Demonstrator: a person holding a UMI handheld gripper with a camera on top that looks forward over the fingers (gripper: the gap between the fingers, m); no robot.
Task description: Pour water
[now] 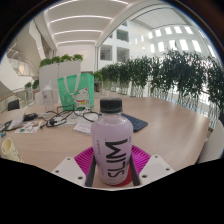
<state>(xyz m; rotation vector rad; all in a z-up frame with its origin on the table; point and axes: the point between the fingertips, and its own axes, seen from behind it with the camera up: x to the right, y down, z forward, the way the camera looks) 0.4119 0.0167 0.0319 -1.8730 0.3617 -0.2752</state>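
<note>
A pale pink bottle (111, 142) with a black cap and the vertical word "SLIM" on its label stands upright between my fingers. Both magenta pads (84, 160) press against its sides, so my gripper (111, 168) is shut on it. The bottle's base is hidden behind the fingers, and it appears lifted above the wooden table (165, 128). No cup or other vessel for receiving water shows ahead of the bottle.
Beyond the bottle lie a pair of glasses (70, 118) and a dark flat item (133, 123). A green-and-white bag (74, 93) stands further back, with clutter at the left. A row of potted plants (170, 74) lines the far side.
</note>
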